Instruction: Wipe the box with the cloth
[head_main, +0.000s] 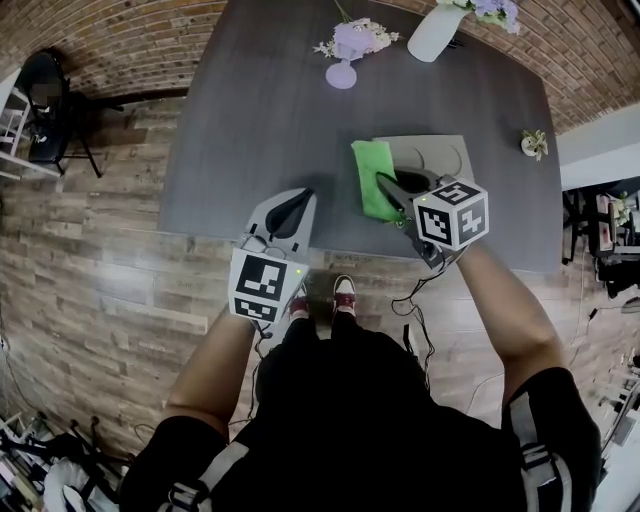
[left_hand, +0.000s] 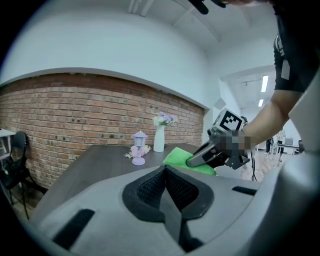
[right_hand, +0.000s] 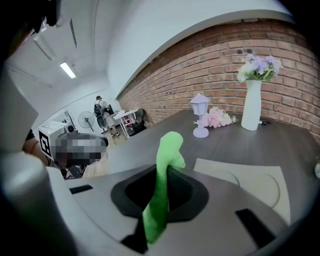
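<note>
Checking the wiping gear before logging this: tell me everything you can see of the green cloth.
The green cloth is bright, plain and soft, looking like microfibre. The right gripper has its jaws shut on a bunched fold of it, which stands up as a narrow strip between them. In the head view, the rest spreads fairly flat over the left edge of the pale box on the dark table. Nothing else touches it.
</note>
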